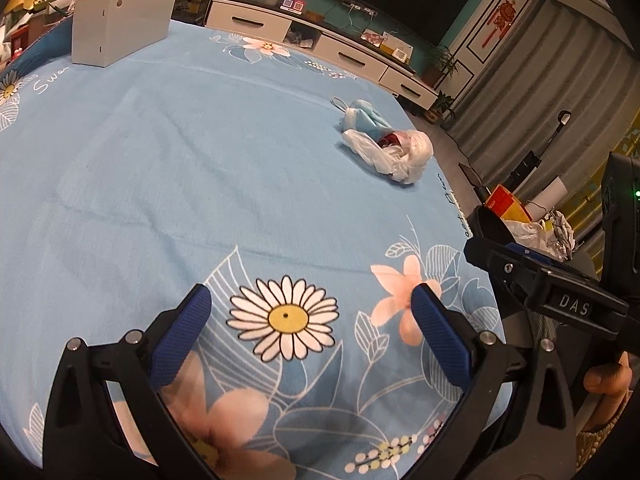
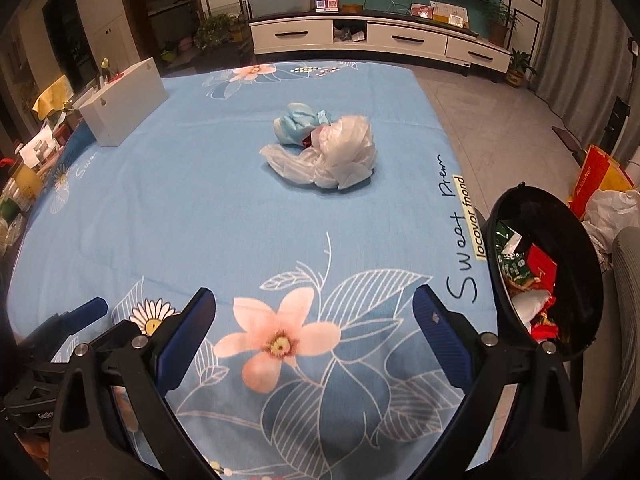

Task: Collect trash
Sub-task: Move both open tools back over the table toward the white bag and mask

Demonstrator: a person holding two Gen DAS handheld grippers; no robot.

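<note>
A crumpled white plastic bag [image 2: 340, 156] lies on the blue flowered cloth [image 2: 200, 200], touching a crumpled light-blue face mask [image 2: 298, 122] with something red between them. The same white bag [image 1: 400, 152] and blue mask [image 1: 366, 118] appear far right in the left wrist view. A black bin [image 2: 548, 268] holding wrappers stands off the table's right edge. My right gripper [image 2: 314, 320] is open over a pink flower, well short of the bag. My left gripper [image 1: 312, 320] is open over a daisy, nothing between its fingers. The right gripper's black body [image 1: 560, 292] shows beside it.
A white box [image 2: 124, 104] stands at the table's far left; the same white box [image 1: 120, 22] shows in the left view. Bags and a red carton [image 2: 600, 184] sit on the floor behind the bin. A white TV cabinet [image 2: 376, 38] lines the far wall. Clutter crowds the left edge.
</note>
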